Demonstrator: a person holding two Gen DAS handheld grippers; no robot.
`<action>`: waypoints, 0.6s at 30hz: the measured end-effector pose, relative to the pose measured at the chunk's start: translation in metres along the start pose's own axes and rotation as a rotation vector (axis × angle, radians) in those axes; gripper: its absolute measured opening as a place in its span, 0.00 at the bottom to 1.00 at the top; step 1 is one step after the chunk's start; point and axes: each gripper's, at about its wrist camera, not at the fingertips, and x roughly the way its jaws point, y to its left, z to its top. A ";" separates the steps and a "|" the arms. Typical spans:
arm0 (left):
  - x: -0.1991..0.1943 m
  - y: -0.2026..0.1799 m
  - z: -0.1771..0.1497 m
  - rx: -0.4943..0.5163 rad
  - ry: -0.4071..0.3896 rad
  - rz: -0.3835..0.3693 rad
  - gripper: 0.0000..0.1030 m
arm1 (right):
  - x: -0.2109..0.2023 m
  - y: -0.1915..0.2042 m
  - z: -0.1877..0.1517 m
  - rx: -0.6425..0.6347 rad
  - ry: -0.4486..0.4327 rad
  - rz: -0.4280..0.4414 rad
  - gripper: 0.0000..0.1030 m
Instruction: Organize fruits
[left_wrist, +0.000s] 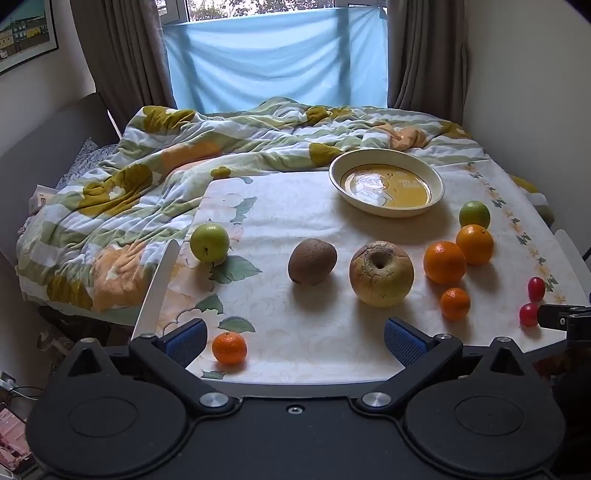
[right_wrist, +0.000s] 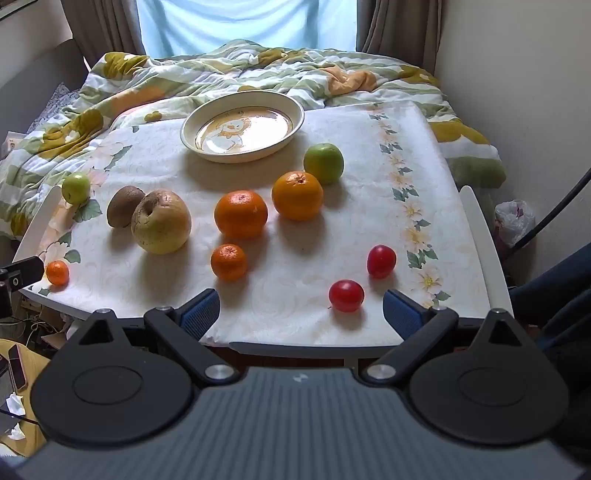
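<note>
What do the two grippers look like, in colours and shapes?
Both the left gripper and the right gripper are matte black, with round discs on either side, silver pivot screws and angled link arms. The jaws carry blue textured pads. The right body is ribbed grey with a small white mark.

A tabletop (right_wrist: 369, 306) covered by a floral cloth (right_wrist: 410, 155) was seen. An empty plate (right_wrist: 242, 125) was set at 12 o'clock. Two green apples (right_wrist: 324, 163) (right_wrist: 75, 187), a kiwi (right_wrist: 123, 210), a wrinkled yellow apple (right_wrist: 161, 221), two oranges (right_wrist: 297, 195) (right_wrist: 241, 213), two mandarins (right_wrist: 228, 261) (right_wrist: 57, 272) and, toward 4 o'clock, two small red fruits (right_wrist: 381, 261) (right_wrist: 346, 295) were laid on it.
</note>
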 end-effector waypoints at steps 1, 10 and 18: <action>0.001 -0.001 0.000 0.011 0.001 0.006 1.00 | 0.000 0.000 0.000 0.000 -0.004 0.001 1.00; 0.001 0.004 0.003 0.017 -0.013 0.009 1.00 | 0.002 0.002 0.001 0.001 -0.003 0.006 1.00; 0.003 -0.002 0.005 0.024 -0.015 0.015 1.00 | 0.003 0.003 0.003 0.002 -0.003 0.006 1.00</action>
